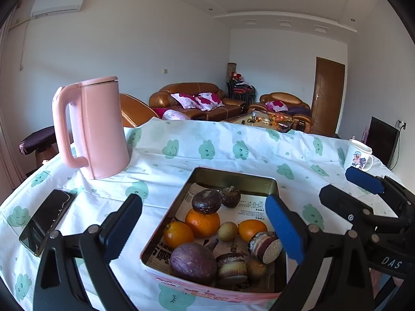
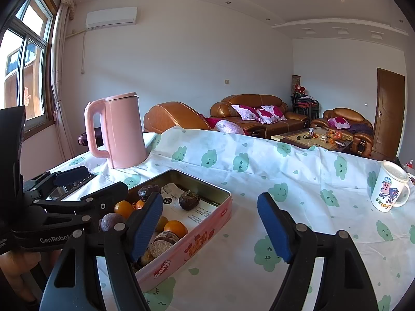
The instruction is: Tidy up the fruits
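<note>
A pink tin (image 1: pixel 275 189) stands on the table near its front edge, lined with newspaper and holding the fruit: three oranges (image 1: pixel 202 222), a small yellow-green fruit (image 1: pixel 227 231), a large purple fruit (image 1: pixel 193 263) at the near corner, several dark brown fruits, one (image 1: pixel 206 201) resting on top of an orange, and a cut piece (image 1: pixel 265 247) showing pale flesh. The left gripper (image 1: pixel 205 230) hovers over the tin, jaws wide apart, holding nothing. The right gripper (image 2: pixel 210 229) hangs just right of the tin over the cloth (image 2: pixel 298 181), jaws likewise wide and empty. A pink kettle (image 1: pixel 96 127) stands behind the tin to the left, a phone (image 1: pixel 48 221) lies nearer the left edge, and a mug (image 2: pixel 390 190) stands well apart to the right.
</note>
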### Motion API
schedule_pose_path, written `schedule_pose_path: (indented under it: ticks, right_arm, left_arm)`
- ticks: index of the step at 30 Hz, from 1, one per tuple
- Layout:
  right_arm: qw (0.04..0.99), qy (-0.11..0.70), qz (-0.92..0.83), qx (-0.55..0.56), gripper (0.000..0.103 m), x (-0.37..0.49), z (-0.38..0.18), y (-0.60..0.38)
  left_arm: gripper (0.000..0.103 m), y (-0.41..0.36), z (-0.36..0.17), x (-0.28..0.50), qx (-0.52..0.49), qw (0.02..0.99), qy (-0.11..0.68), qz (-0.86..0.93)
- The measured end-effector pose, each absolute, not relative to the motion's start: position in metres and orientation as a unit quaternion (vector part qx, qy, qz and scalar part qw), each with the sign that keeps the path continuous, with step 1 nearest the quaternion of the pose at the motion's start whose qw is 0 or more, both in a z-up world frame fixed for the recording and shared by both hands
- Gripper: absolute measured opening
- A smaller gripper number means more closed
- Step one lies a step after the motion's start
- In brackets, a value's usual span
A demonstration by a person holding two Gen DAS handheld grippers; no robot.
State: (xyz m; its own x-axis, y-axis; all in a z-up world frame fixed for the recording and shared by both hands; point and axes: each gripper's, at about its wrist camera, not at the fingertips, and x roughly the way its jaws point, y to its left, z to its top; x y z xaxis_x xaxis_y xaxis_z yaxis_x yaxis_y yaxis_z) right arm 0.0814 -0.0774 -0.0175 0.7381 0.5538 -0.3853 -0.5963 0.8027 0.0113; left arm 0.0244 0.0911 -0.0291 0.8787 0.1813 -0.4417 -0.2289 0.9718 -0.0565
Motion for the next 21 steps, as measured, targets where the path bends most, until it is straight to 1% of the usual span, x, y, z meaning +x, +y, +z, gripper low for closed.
schedule_pose_path:
  ticks: [3,5,16,19,21]
  right_arm:
    - [0.931,0.188,0.309,-0.057,0.077,0.0817,-0.0175,-0.0768]
    - [0.931,0.186,0.310,-0.057,0.077,0.0807,-0.0178,-0.0774]
    - [0.931,0.186,0.309,-0.056,0.077,0.0797,-0.0190,-0.0781]
    - [0.931,0.187,0.309,-0.056,0.077,0.0804,-0.0191,-0.0779]
    - [0.931,0.187,0.308,-0.057,0.077,0.0799,-0.0195,-0.0783]
  left_arm:
    - [0.098,0.0911,-0.0293,0.0244,-0.053,0.968,0.223,0.106]
    - [0.100,0.0909,-0.0292,0.0241,-0.054,0.968,0.222,0.106]
    - [0.100,0.0907,-0.0292,0.0243,-0.050,0.968,0.224,0.105]
    - [0.103,0.0902,-0.0286,0.0242,-0.048,0.968,0.222,0.108]
    - [0.103,0.0908,-0.0275,0.0234,-0.046,0.968,0.219,0.109]
